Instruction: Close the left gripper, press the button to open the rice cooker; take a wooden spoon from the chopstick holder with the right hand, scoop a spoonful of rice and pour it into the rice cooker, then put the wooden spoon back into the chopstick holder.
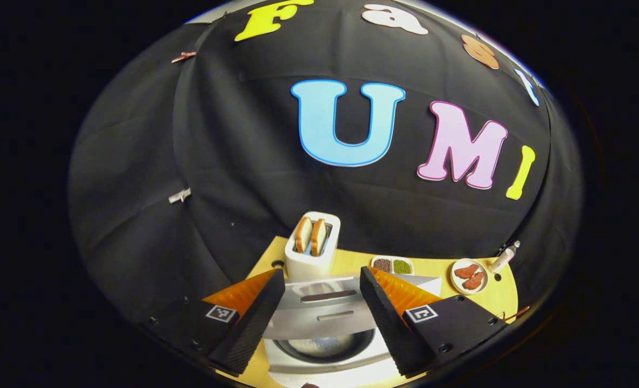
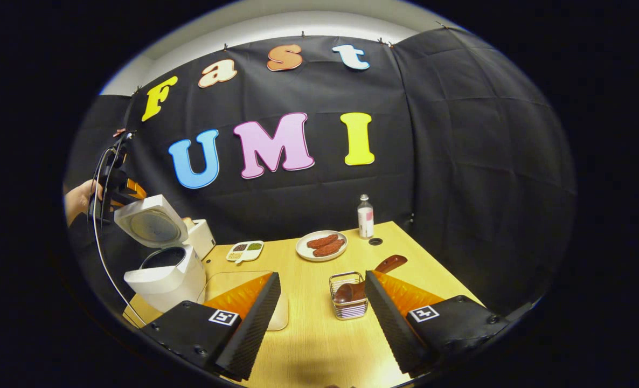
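Right gripper (image 2: 319,302) wide open, holding nothing. Just ahead, slightly right: wire chopstick holder (image 2: 347,302) with brown wooden spoon (image 2: 370,277), handle slanting up-right. Far left: white rice cooker (image 2: 163,272), lid open, left gripper (image 1: 319,307) open above it.

The rice cooker (image 2: 163,272) has a smooth white plastic shell, and in the left gripper view its inner pot (image 1: 325,345) looks like dull brushed metal. The table (image 2: 319,334) is pale wood-grain, matt. Near its middle, the chopstick holder (image 2: 349,304) is shiny wire metal, holding a glossy dark wooden spoon (image 2: 370,277). The right gripper (image 2: 322,318) has rough, textured black fingers (image 2: 387,318) backed by translucent orange plastic. The booth wall is matt black cloth.
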The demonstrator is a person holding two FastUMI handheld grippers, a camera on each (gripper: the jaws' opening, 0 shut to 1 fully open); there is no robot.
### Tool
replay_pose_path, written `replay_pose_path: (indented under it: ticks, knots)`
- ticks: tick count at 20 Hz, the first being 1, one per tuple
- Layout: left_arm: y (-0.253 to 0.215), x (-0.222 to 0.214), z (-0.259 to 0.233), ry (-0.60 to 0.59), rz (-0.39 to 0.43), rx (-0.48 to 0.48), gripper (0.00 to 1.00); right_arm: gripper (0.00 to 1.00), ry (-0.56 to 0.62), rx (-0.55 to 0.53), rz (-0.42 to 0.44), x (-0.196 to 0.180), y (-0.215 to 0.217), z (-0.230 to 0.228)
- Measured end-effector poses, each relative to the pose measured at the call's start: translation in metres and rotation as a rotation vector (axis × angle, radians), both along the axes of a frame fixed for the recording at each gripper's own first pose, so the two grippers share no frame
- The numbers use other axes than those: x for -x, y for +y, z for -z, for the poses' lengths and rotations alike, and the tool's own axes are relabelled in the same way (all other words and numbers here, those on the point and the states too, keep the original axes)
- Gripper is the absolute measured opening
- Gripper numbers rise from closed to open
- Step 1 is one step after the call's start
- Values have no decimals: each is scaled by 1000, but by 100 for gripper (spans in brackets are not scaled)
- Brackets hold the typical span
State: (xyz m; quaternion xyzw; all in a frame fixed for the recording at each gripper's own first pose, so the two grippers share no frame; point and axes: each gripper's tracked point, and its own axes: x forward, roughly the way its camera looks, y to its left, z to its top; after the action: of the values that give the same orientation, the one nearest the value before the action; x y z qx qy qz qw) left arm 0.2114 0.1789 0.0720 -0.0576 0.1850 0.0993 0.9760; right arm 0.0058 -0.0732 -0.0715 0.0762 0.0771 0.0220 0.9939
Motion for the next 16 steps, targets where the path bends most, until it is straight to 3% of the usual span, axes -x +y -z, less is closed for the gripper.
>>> replay_pose_path:
  ticks: [4, 11, 16]
  knots:
    - [-11, 25, 40, 15, -17, -12, 95, 99, 26, 6, -57, -1, 6, 14]
    - [-23, 40, 98, 9, -41, -43, 99, 99, 59, 20, -92, -5, 0, 28]
    - [-27, 46, 153, 95, -58, -11, 99, 99, 75, 33, -121, -12, 0, 34]
